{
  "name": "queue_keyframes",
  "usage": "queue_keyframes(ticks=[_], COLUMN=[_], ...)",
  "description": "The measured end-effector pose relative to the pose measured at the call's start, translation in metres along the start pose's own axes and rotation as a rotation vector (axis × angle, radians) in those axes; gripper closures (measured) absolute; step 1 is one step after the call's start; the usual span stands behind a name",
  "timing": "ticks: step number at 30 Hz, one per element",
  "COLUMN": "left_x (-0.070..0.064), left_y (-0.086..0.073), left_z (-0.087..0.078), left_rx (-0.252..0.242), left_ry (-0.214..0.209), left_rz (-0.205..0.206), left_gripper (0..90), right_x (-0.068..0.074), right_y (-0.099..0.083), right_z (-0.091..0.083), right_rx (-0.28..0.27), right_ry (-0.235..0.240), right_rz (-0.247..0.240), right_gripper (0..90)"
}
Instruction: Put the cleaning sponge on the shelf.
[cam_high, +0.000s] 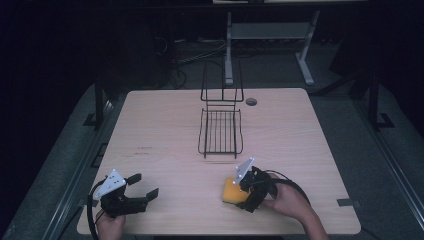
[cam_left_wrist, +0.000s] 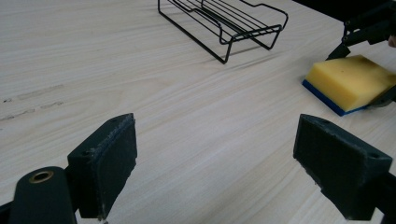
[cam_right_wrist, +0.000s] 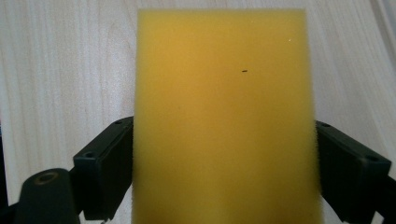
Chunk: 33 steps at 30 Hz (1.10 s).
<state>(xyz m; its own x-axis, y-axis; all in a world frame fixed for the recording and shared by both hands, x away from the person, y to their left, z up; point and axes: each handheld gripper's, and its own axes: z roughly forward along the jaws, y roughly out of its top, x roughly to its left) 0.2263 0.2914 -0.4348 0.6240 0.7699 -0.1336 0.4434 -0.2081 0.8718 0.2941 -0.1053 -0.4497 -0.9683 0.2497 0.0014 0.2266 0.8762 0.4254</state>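
A yellow sponge (cam_high: 232, 191) with a blue underside lies near the table's front edge, right of centre. My right gripper (cam_high: 240, 192) is shut on the sponge, one black pad pressed against each long side. In the right gripper view the sponge (cam_right_wrist: 224, 116) runs away from me between the pads (cam_right_wrist: 109, 172). My left gripper (cam_high: 146, 185) rests at the front left, open with nothing between its jaws. In the left gripper view my left gripper (cam_left_wrist: 215, 168) stands wide apart over bare wood, with the sponge (cam_left_wrist: 350, 81) off to the right.
A black wire rack (cam_high: 220, 131) stands at the table's middle, its tall back toward the far edge; it also appears as the rack (cam_left_wrist: 229, 21) ahead. A round cable hole (cam_high: 251, 101) sits near the far edge. Bare wood lies between the grippers.
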Motion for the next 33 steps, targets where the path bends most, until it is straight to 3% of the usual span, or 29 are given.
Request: queue_keyframes(ticks=[8,33], left_x=[0.001,0.000], left_y=[0.000,0.000], left_z=[0.000,-0.001], left_rx=[-0.004,-0.008], left_ry=[-0.001,-0.001], left_rz=[-0.007,-0.007], left_gripper=[12.8,12.8], right_x=[0.000,-0.003], right_y=[-0.001,0.007], right_z=[0.000,-0.012], right_rx=[-0.006,-0.006], right_ry=[0.004,0.013], right_rz=[-0.006,-0.023], right_gripper=[20.7,21.5])
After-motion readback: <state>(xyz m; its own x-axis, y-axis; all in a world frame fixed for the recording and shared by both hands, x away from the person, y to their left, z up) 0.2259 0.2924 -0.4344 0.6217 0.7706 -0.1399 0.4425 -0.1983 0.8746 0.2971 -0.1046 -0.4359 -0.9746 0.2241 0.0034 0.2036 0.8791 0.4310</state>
